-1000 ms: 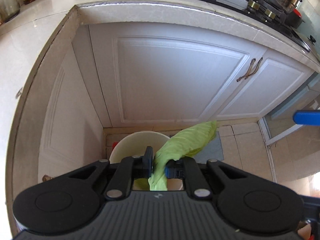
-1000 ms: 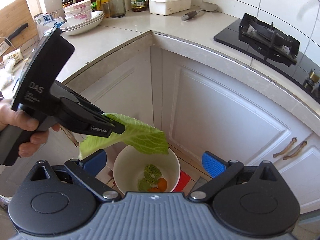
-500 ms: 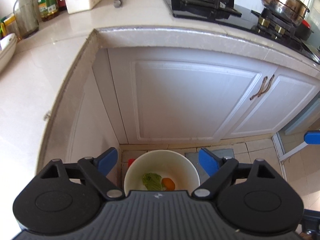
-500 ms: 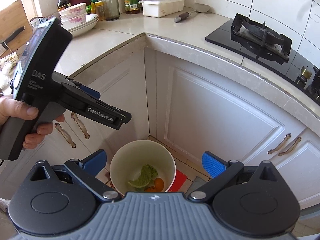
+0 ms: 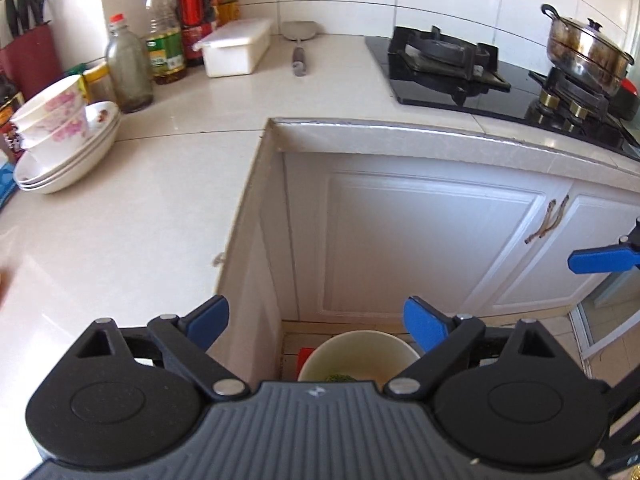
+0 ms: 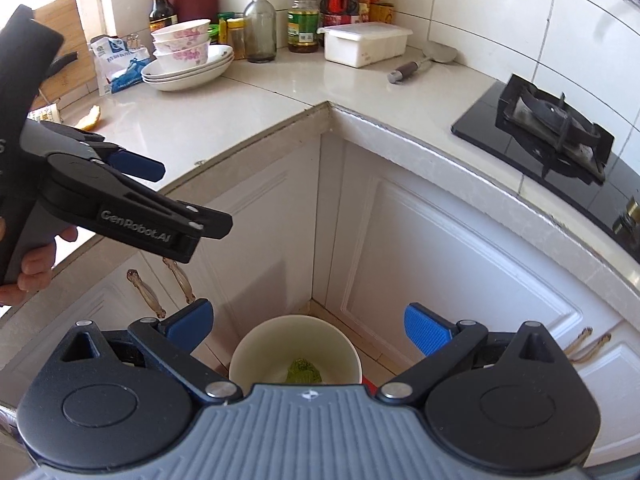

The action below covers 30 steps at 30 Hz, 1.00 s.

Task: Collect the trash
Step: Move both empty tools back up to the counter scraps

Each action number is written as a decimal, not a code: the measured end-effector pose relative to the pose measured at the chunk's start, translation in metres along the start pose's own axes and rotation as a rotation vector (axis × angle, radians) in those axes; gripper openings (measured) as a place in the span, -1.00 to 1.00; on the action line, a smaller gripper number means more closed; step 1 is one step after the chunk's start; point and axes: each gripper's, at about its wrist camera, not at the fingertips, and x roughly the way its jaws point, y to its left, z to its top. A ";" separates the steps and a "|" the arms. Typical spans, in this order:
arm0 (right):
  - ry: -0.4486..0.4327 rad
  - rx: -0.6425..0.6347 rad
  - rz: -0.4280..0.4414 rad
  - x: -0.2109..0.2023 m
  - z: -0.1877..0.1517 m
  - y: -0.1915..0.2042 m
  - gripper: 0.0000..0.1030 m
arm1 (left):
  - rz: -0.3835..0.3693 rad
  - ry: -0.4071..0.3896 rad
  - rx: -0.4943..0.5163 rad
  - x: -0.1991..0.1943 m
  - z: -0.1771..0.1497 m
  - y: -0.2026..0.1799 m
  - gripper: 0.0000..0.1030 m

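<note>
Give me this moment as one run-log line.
left hand-held gripper: opening, empty | right hand-held gripper: open, empty | green leaf: in bin | peel: on counter

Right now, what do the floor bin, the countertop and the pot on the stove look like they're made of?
Bin: probably smooth cream plastic, with a matte, even wall. Countertop: polished pale stone or a stone-look slab, glossy with window glare. Pot: metal, likely stainless steel, mirror-bright but stained brown on its side.

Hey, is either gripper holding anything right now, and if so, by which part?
Nothing is held. The left gripper has jaws still opening with nothing between them; the right gripper is open and empty too.
</note>
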 end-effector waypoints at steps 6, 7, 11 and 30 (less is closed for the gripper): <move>-0.024 -0.072 0.033 0.007 0.024 0.016 1.00 | 0.065 -0.037 -0.024 -0.025 -0.009 0.026 0.83; -0.029 -0.086 0.040 0.009 0.028 0.020 1.00 | 0.080 -0.045 -0.027 -0.030 -0.011 0.030 0.83; -0.048 -0.155 0.080 0.015 0.048 0.039 1.00 | 0.151 -0.058 -0.076 -0.047 -0.019 0.051 0.83; -0.103 -0.445 0.340 0.072 0.131 0.160 1.00 | 0.490 -0.038 -0.434 -0.091 -0.084 0.182 0.83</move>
